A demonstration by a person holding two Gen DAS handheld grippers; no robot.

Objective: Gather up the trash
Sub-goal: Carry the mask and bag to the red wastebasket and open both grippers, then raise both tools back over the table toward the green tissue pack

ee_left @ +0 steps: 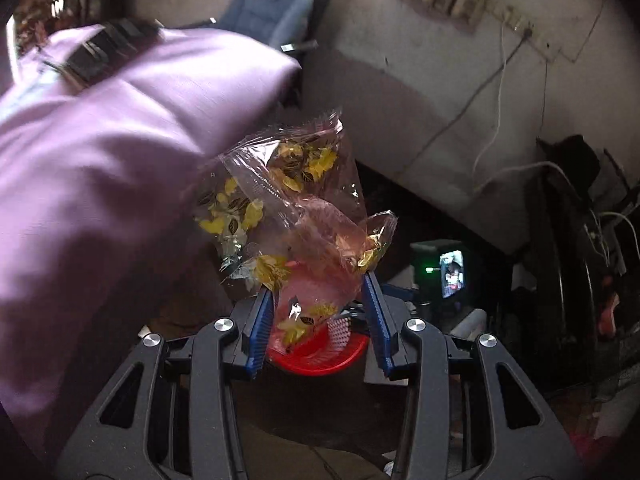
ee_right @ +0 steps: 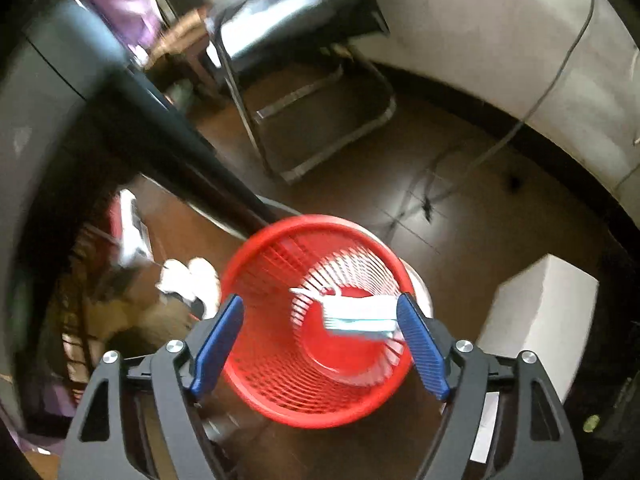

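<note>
Dark brown floor tiles (ee_right: 472, 240) run under both views, bounded by a pale, stained wall (ee_left: 420, 80) with cables hanging down it.

Up and to the left of the left gripper (ee_left: 318, 312) a purple sleeve (ee_left: 100, 160) fills much of that view, blurred. Between the gripper's blue pads (ee_left: 258, 326) sits a crumpled clear plastic wrapper (ee_left: 288, 208) printed with yellow and dark leaves; the jaws are drawn in on its lower end, and the rest of it stands up above the fingertips. Directly beyond the pads and below the wrapper lies the red mesh basket (ee_left: 320, 358), only partly seen. Further right a small lit screen (ee_left: 452, 270) glows among dark clutter.

In the right wrist view, a dark table leg (ee_right: 168, 148) slants down from the upper left, with a metal-framed chair (ee_right: 300, 80) behind it. The right gripper (ee_right: 320, 340) is spread wide and holds nothing; the red mesh basket (ee_right: 280, 380) lies straight ahead between its fingers, with a white and pale blue piece of trash (ee_right: 356, 314) inside, blurred. To the right of the gripper stands a white box (ee_right: 540, 312).
</note>
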